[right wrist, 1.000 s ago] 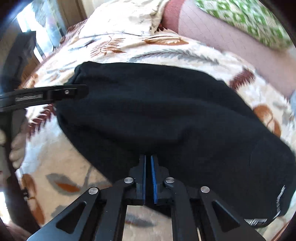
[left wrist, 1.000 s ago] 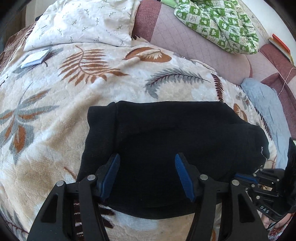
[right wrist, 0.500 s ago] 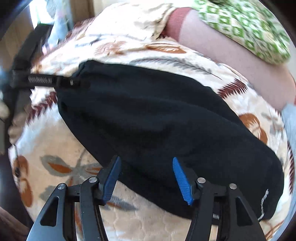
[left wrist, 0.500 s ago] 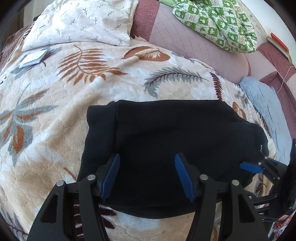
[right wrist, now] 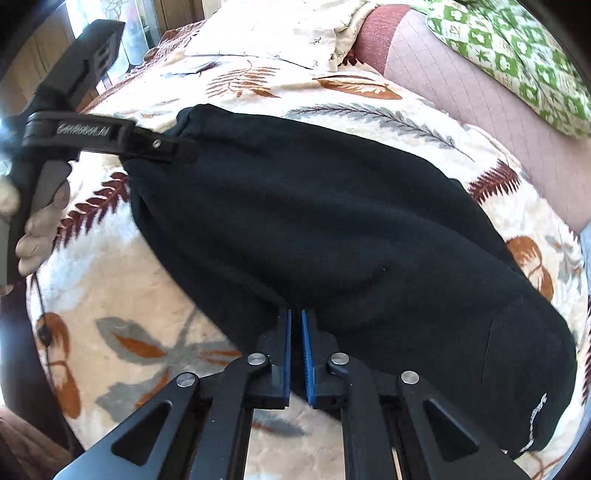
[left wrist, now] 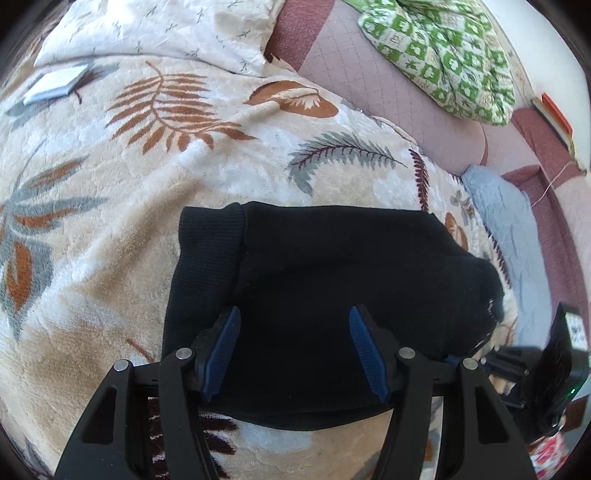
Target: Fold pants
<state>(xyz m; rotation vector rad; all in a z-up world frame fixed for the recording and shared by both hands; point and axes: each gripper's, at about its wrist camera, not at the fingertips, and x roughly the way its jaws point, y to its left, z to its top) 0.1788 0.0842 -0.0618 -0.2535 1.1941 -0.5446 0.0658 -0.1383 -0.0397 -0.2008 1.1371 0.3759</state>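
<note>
The black pants (left wrist: 332,280) lie on the leaf-patterned blanket (left wrist: 110,229) covering the bed, already doubled into a compact, roughly rectangular bundle, with a ribbed cuff or waistband (left wrist: 207,251) exposed at the left end in the left wrist view. The left gripper (left wrist: 295,350) hovers over the near edge of the bundle with its blue pads (left wrist: 225,350) spread wide apart and nothing between them. The right gripper (right wrist: 295,350) sits at the near edge toward the other end, its pads drawn close together with only a narrow slit remaining; the tips meet the dark fabric, but whether any cloth is actually pinched there cannot be told against the black. In the right wrist view the left gripper (right wrist: 173,147) reaches the far end of the bundle. Assessment of material: a thick, soft knit or fleece, limp, moderately heavy for cloth, not slippery and not fragile; it will sag and unfold if lifted by a single layer. Recommended hold: take all stacked layers together at the two near corners or along the near hem, one gripper at each end, so the edge stays level through a further fold. A pillow (left wrist: 166,33) and a green patterned quilt (left wrist: 443,55) lie well apart, at the head of the bed.
</note>
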